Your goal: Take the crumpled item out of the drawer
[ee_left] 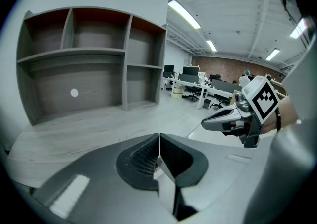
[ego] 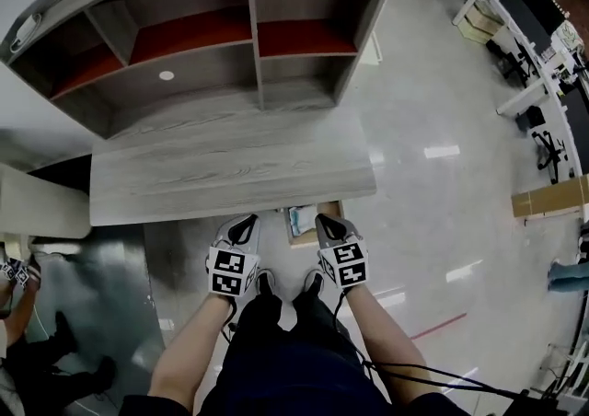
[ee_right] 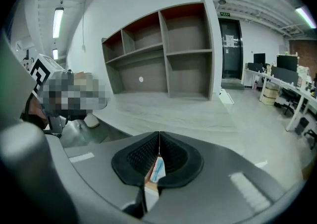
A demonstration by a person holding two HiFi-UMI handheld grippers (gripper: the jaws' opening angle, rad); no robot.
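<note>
We stand at the front edge of a pale wood-grain bench [ego: 230,175] that carries an empty shelf unit [ego: 212,37] with reddish undersides to its upper boards. We hold the left gripper [ego: 244,224] and the right gripper [ego: 327,221] low and side by side, just in front of the bench edge, each with its marker cube facing up at us. Between them, just under the bench edge, the drawer [ego: 302,241] stands open. Its light wooden rim shows, and the crumpled item [ego: 300,219], white and pale blue, lies inside it nearer the right gripper. In the left gripper view the jaws are pressed together along a thin seam with nothing caught in them, and the right gripper shows off to the side over the bench. In the right gripper view the jaws are likewise clenched together and empty. Through the narrow gap beneath them we see a sliver of the crumpled item and the wood of the drawer below, clear of the pads. The glossy grey floor [ego: 442,129] spreads out to the right, with office desks [ego: 525,18] far off along the wall.
</note>
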